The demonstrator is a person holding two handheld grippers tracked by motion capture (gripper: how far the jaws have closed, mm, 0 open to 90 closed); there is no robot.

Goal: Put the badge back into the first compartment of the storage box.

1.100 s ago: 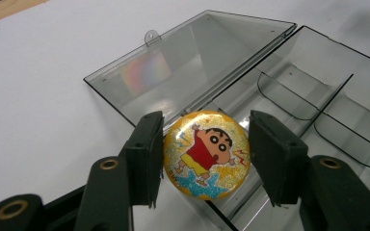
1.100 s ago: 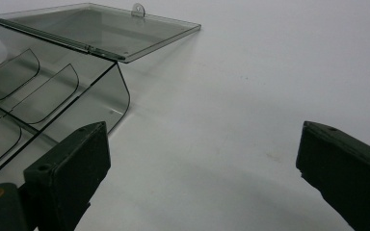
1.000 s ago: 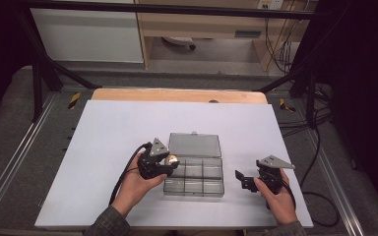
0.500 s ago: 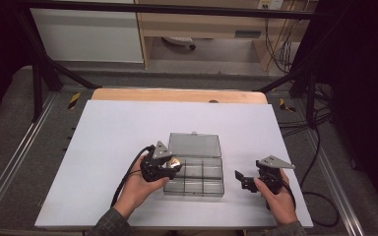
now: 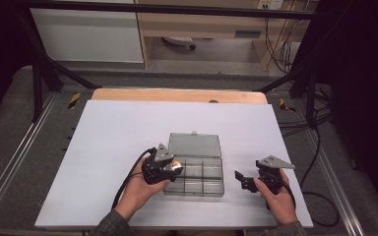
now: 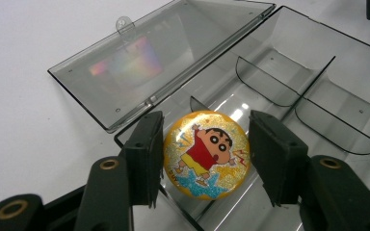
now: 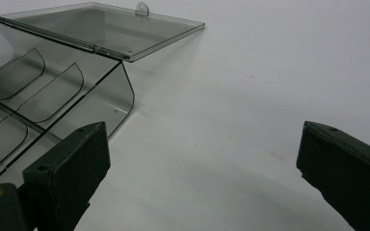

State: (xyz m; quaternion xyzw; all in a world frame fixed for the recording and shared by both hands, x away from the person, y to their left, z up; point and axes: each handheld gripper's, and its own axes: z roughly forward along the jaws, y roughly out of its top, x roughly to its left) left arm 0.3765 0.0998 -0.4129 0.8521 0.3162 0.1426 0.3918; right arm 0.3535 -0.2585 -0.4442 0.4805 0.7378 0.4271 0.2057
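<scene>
Little has shifted: left fingers (image 6: pixel 206 159) grip the badge (image 6: pixel 206 155), its lower edge hidden; right fingers (image 7: pixel 207 178) gape

Left hand creeps toward the box

The left gripper (image 5: pixel 170 169), carrying the round cartoon badge (image 6: pixel 206 154) between its jaws, has edged a little to the right since a second ago, so the badge now sits over the near-left corner of the open clear compartment box (image 5: pixel 211 189) rather than at its left edge.

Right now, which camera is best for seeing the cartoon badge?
The left gripper view: the round badge faces the camera between the jaws, cartoon clear. The high view shows it as a small shiny spot at the left gripper.
</scene>
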